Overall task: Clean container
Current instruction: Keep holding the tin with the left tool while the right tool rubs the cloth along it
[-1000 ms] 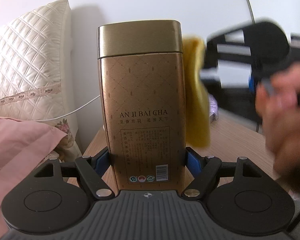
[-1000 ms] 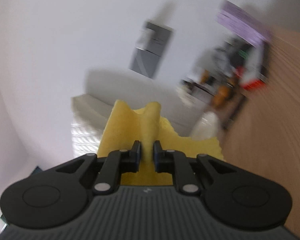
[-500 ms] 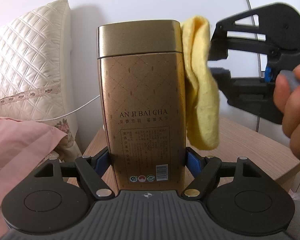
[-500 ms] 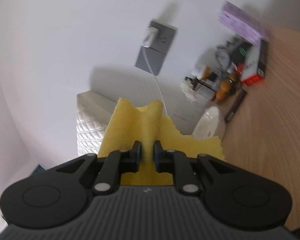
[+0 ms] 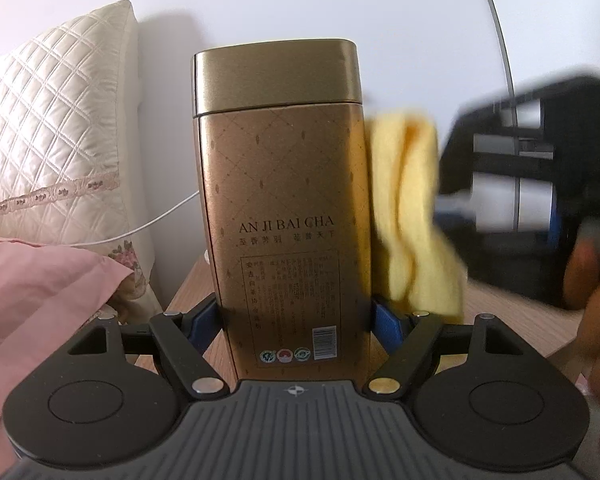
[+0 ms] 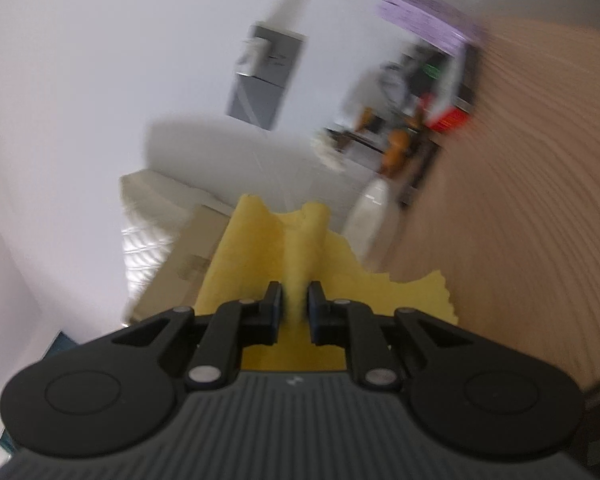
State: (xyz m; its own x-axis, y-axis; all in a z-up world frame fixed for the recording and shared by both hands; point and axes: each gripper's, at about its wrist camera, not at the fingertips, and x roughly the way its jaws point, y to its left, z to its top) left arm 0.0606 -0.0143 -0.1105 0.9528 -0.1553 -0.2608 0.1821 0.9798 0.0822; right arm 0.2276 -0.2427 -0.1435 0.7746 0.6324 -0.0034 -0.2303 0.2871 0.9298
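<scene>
Left gripper (image 5: 296, 320) is clamped on the upright gold tin (image 5: 284, 200). Right gripper (image 6: 294, 312) pinches the yellow cloth (image 5: 412, 216), which touches the tin's right side.

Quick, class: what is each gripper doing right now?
Left gripper: closed on the gold tin.
Right gripper: closed on the yellow cloth.

Your left gripper (image 5: 296, 320) has the tin (image 5: 284, 208) upright between its fingers, one pad on each side near the base. Your right gripper (image 6: 294, 310) pinches the cloth (image 5: 412, 216), which hangs against the tin's right side. Behind the tin is the wall. A pillow (image 5: 52, 140) stands left of it, a cable (image 5: 148, 224) running between them. The bedside table (image 5: 512, 312) lies below, its far edge at the wall.
</scene>
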